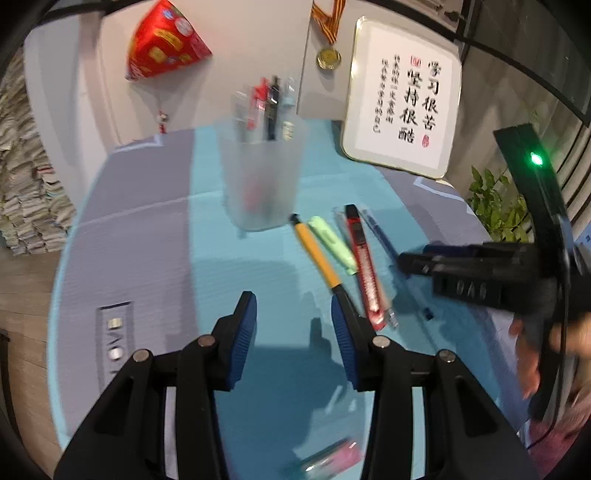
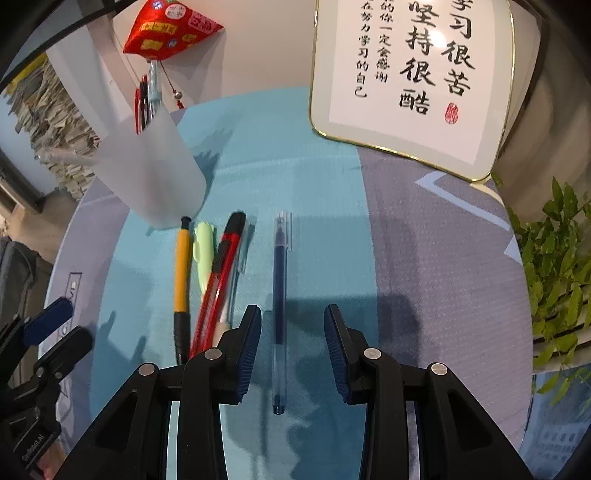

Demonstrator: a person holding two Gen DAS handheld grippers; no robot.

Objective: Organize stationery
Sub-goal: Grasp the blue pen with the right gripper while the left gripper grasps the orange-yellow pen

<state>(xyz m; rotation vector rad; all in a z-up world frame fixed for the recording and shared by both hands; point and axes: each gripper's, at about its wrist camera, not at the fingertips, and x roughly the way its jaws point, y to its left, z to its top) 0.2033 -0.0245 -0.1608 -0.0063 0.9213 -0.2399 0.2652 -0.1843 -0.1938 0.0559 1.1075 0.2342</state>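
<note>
Blue ink fills the clear-barrelled gel pen [image 2: 279, 310] lying on the teal mat [image 2: 288, 177], its near half running between the spread fingers of the right gripper [image 2: 291, 343], which stand wide and touch nothing. Just to its left lie a clear pen [image 2: 236, 280], a red utility knife [image 2: 218, 280], a pale green highlighter [image 2: 205, 254] and a yellow pencil with a black grip [image 2: 181, 280], packed side by side and pointing away toward the far edge. At the far left end of this row stands a frosted plastic cup [image 2: 155, 170] with red, black and clear pens upright in it.

From the left wrist view, the left gripper [image 1: 293, 332] hovers over bare mat with its jaws wide and nothing between them, near the pencil's black tip. A pink and green item [image 1: 328, 459] lies blurred at the near edge. Beyond the mat, a framed calligraphy board [image 2: 410, 85] leans at the far right, a red pouch [image 2: 170, 29] hangs at the far left, and a green plant [image 2: 557, 266] stands to the right.
</note>
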